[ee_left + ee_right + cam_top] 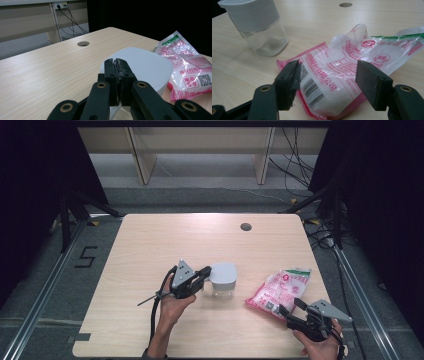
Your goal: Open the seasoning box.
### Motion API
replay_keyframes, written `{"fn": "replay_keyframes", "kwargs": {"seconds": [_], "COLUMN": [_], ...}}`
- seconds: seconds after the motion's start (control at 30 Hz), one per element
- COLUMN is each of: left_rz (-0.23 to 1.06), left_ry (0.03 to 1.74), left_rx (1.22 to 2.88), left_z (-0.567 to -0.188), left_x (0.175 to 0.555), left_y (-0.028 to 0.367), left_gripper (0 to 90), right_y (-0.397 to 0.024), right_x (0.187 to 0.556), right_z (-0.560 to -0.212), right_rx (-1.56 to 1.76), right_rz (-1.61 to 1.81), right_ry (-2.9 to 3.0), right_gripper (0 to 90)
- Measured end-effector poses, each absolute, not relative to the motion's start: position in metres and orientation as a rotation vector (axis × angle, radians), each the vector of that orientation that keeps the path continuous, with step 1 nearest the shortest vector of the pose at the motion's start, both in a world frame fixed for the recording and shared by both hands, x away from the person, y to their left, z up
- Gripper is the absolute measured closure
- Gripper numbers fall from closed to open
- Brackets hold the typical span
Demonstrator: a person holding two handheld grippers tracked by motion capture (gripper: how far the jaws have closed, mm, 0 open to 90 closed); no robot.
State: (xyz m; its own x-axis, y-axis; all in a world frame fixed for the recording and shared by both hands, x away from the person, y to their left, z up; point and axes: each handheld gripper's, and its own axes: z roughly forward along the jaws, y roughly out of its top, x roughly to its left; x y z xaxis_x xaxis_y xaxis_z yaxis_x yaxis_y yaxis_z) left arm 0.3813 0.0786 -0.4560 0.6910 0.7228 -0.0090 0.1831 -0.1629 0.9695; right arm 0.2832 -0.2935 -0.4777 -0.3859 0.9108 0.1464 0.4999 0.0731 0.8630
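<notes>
1. The left gripper sits near the middle of the wooden table, its tips right at the left side of a clear jar that wears a grey lid.
2. In the left gripper view its two black jaws are clenched, pad against pad, with nothing visible between them; they lie at the near edge of the lid, and whether they actually touch it I cannot tell.
3. The jar stands upright on the table, its transparent body apparently empty (the right gripper view shows this best, with the jar at the upper left).
4. To the right of the jar, clearly apart from it, lies a pink-and-clear plastic bag printed with red characters, a barcode and a QR code, holding something white; a green strip marks its far end.
5. The right gripper rests near the table's front right corner, pointing at the near end of the bag.
6. In the right gripper view its jaws stand wide apart on either side of the bag's barcode end, the pads not pressing on it, so the bag lies loose on the table.
7. A round cable hole sits in the far part of the tabletop.
</notes>
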Motion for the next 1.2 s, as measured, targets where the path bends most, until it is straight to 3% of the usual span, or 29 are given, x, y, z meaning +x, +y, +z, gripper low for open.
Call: {"fn": "replay_keyframes", "kwargs": {"seconds": [0.57,0.9,1.2], "left_rz": [0.556,0.554,0.564], "left_ry": [0.744,0.734,0.716], "left_rx": [1.685,1.683,1.700], "left_z": [-0.458,-0.458,-0.458], "left_x": [0.381,0.382,0.382], "left_y": [0.079,0.080,0.082], "left_gripper": [87.9,87.4,87.3], "right_y": [-0.241,-0.215,-0.205], "right_x": [0.306,0.327,0.338], "right_z": [-0.477,-0.472,-0.469], "right_rx": [1.196,1.089,0.980], "right_rz": [1.291,1.309,1.288], "right_ry": [2.071,2.119,2.168], "right_gripper": [37.7,42.4,55.2]}}
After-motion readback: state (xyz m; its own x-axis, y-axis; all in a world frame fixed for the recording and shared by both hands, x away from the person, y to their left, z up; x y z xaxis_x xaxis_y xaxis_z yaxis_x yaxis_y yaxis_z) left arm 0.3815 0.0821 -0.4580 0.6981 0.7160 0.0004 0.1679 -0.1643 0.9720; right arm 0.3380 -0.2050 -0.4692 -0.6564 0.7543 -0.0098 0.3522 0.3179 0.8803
